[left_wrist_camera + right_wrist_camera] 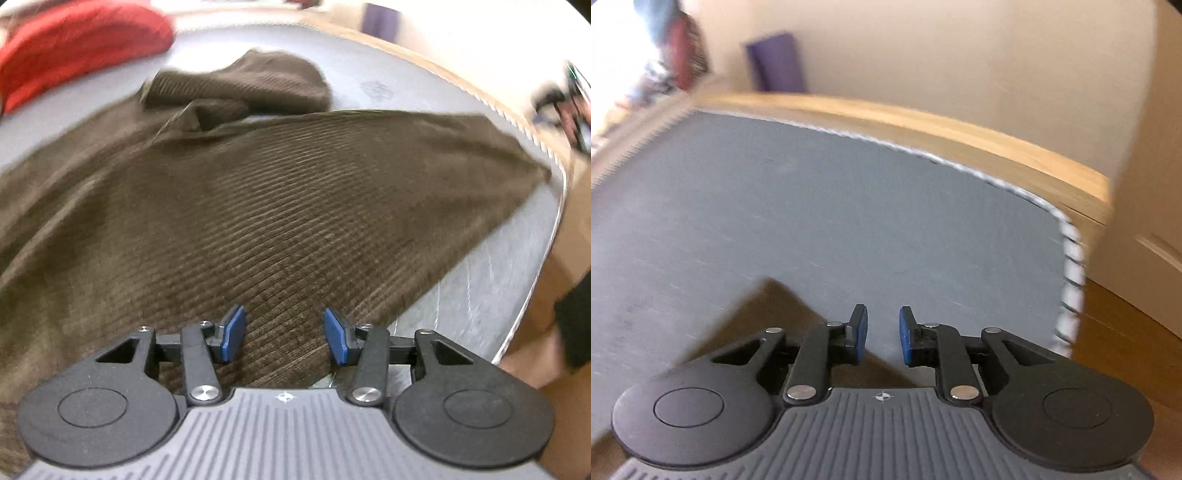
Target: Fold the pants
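Note:
Brown corduroy pants (258,192) lie spread over a grey mat (480,266), with one part bunched up at the far side (240,85). My left gripper (283,334) is open and empty just above the near part of the pants. In the right wrist view, a corner of the brown pants (768,310) shows at the lower left on the grey mat (849,206). My right gripper (883,332) is open and empty, over the mat beside that corner.
A red cloth (74,48) lies at the far left. The mat has a stitched white edge (1071,266) on a wooden surface (960,133). A person's arm (554,332) is at the right. A wall and a purple object (775,62) stand behind.

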A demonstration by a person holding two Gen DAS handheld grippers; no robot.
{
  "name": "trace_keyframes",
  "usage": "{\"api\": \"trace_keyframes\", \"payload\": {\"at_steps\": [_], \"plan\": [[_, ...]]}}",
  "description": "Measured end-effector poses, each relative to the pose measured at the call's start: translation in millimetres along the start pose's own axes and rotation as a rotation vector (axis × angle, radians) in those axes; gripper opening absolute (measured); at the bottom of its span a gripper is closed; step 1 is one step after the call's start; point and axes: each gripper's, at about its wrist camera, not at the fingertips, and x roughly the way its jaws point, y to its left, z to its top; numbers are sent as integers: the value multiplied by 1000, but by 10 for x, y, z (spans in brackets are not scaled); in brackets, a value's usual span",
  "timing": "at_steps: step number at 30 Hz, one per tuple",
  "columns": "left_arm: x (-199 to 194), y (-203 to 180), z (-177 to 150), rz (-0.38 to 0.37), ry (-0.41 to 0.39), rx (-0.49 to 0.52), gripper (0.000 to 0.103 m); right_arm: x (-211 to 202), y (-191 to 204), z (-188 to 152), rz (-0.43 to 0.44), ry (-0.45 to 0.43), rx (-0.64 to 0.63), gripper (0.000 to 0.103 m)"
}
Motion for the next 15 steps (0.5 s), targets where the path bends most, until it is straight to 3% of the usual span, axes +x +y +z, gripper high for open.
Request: {"api": "trace_keyframes", "payload": {"at_steps": [4, 8, 11, 15], "plan": [[-1, 40, 2, -21, -4, -25, 52, 304, 269, -6, 166, 98, 66, 30], [-11, 14, -27, -12, -21, -9, 53, 644, 667, -24, 231, 165, 46, 36], [-21, 15, -31, -11, -26, -17, 54, 831, 923, -21, 225, 192, 39, 45], [-39, 2, -67, -11, -30, -23, 55, 1059, 1220, -8, 107, 198, -7, 46]]}}
